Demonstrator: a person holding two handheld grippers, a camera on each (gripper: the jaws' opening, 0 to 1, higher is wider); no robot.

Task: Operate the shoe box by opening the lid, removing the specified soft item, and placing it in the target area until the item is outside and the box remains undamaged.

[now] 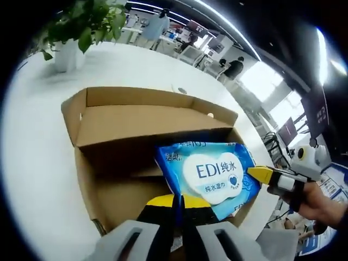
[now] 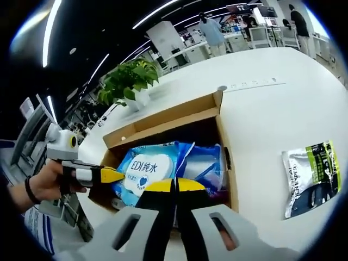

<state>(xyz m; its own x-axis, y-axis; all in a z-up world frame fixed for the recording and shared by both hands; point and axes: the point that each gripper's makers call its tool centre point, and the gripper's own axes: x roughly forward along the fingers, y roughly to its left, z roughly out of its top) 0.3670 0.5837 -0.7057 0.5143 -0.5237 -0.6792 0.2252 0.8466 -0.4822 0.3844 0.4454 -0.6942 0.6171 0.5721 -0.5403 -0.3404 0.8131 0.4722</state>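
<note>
Nearest, the left gripper (image 1: 178,202), its yellow-tipped jaws pressed together, seemingly pinching the near edge of the blue-and-white soft pack of wet wipes (image 1: 209,173). The right gripper (image 2: 175,186) likewise meets the pack's edge, jaws together. The pack sits lifted but within the open brown cardboard shoe box (image 1: 136,117). Lid is open; placing remains. Farther right on the white surface (image 2: 272,109) lies a silver-and-green pouch (image 2: 311,173).

A potted plant (image 1: 76,32) stands on the white worktop (image 2: 272,109). A grey and green packet (image 2: 311,175) lies flat there. People (image 1: 157,24) stand among distant desks.
</note>
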